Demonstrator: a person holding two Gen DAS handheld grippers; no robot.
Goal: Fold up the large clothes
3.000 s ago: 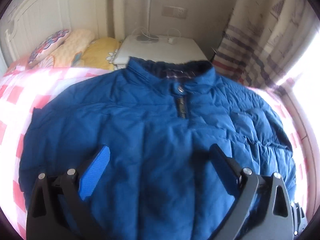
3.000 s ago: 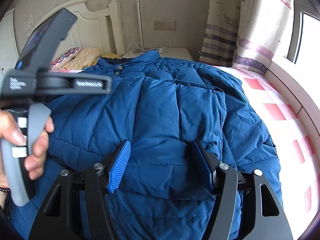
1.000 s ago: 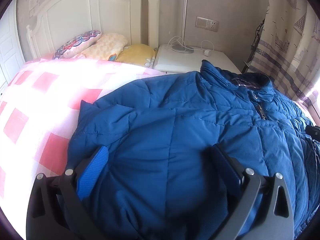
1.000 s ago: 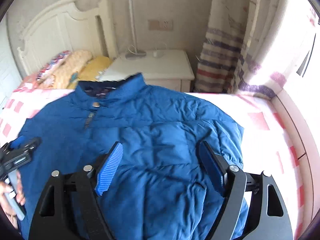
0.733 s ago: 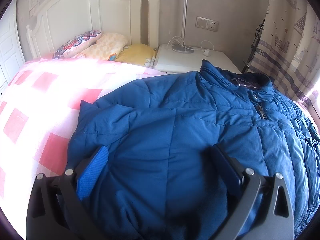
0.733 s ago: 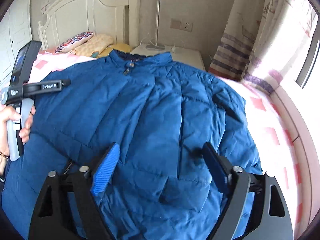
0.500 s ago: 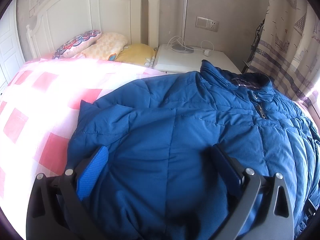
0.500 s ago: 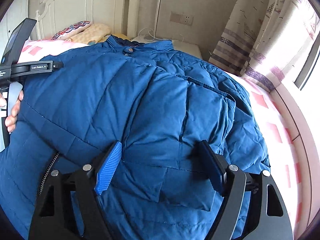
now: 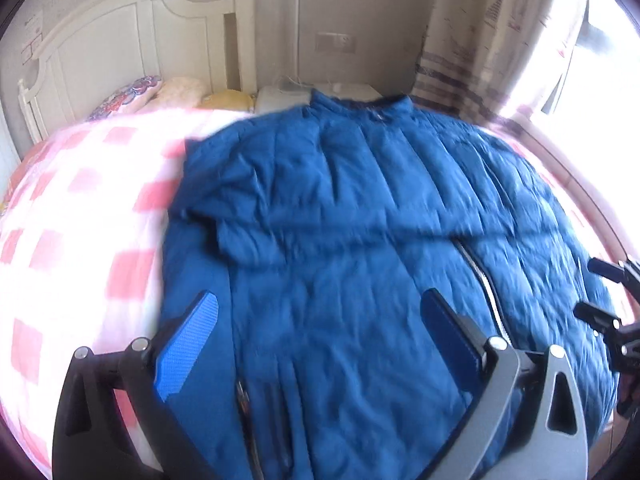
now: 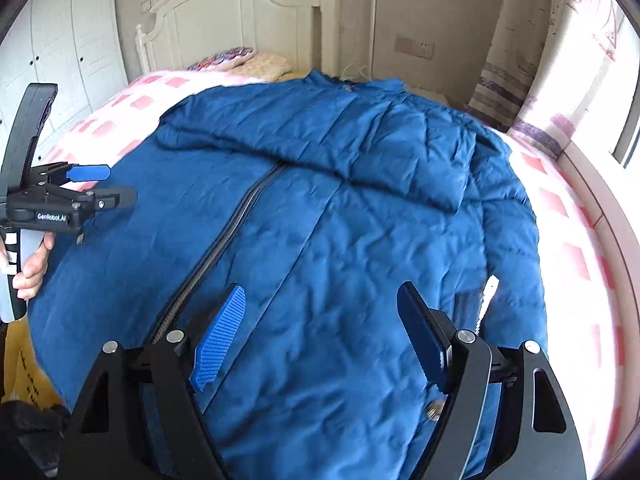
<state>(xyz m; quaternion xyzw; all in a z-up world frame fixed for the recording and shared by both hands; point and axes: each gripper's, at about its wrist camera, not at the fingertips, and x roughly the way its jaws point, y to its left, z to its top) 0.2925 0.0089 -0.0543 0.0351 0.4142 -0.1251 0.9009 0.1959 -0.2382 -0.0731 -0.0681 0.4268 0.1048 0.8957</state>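
Note:
A blue quilted jacket (image 9: 352, 208) lies front up on the pink checked bed (image 9: 80, 220), collar (image 9: 360, 106) toward the headboard. Both sleeves lie folded across its chest (image 10: 360, 140), and the zipper (image 10: 224, 248) runs down the front. My left gripper (image 9: 320, 300) hovers open over the lower left front, with fabric below the pads but not pinched. It also shows at the left of the right wrist view as the left gripper (image 10: 108, 185), held by a hand (image 10: 30, 276). My right gripper (image 10: 320, 292) is open over the lower right front, and appears as the right gripper (image 9: 588, 288) at the left wrist view's right edge.
A white headboard (image 10: 240, 12) and pillows (image 9: 160, 92) stand at the far end, with a white nightstand (image 9: 284, 98) beside them. Striped curtains (image 10: 520, 80) and a window ledge (image 10: 600, 184) run along the right. White wardrobe doors (image 10: 72, 40) are at the left.
Both grippers pulled back from the chest and sleeves toward the jacket's lower front. The right jaws narrowed slightly. The sleeves now lie crossed over the chest.

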